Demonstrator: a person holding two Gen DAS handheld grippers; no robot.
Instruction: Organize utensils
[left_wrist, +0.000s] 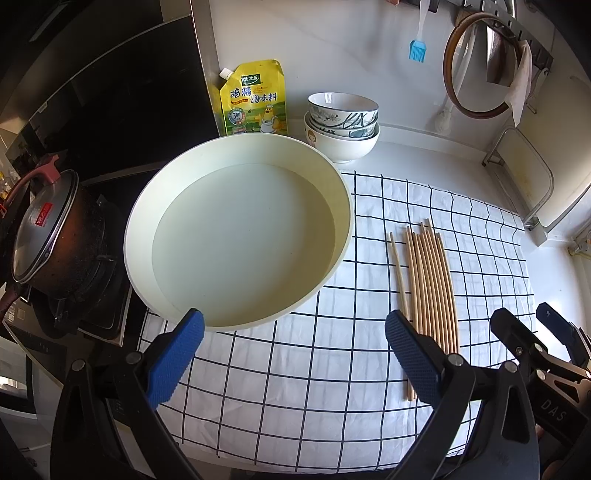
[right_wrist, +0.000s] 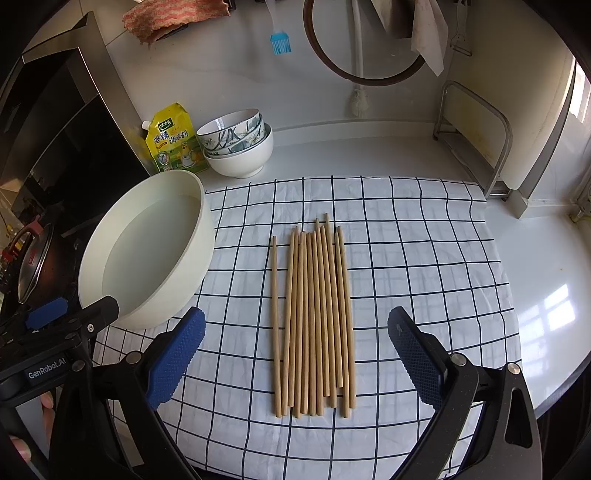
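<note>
Lying side by side on the checked cloth (right_wrist: 406, 258), the chopsticks (right_wrist: 314, 317) form a tight bundle running away from the cameras, with one stick set slightly apart on their left. The right claw (right_wrist: 295, 354) hovers just above their near ends, its blue pads spread wide on either side of the bundle and gripping nothing. The left claw (left_wrist: 295, 354) is also wide open and empty, held over the cloth between the chopsticks and the basin (left_wrist: 236, 236); its right pad sits just beside the near ends of the sticks.

The cream basin stands at the left edge of the cloth, partly off it toward the stove, and holds clear water. Behind it a yellow pouch (left_wrist: 255, 99) leans upright against the wall, and next to that is a stack of bowls (left_wrist: 341, 125) on the white surface (right_wrist: 535, 277). A lidded pot (left_wrist: 48, 236) sits on the burner at far left. On the wall hang a blue brush (left_wrist: 417, 48) and a round lid (left_wrist: 480, 70) with a rag draped on it. A metal rack (right_wrist: 491, 140) with a pale board stands at right.
</note>
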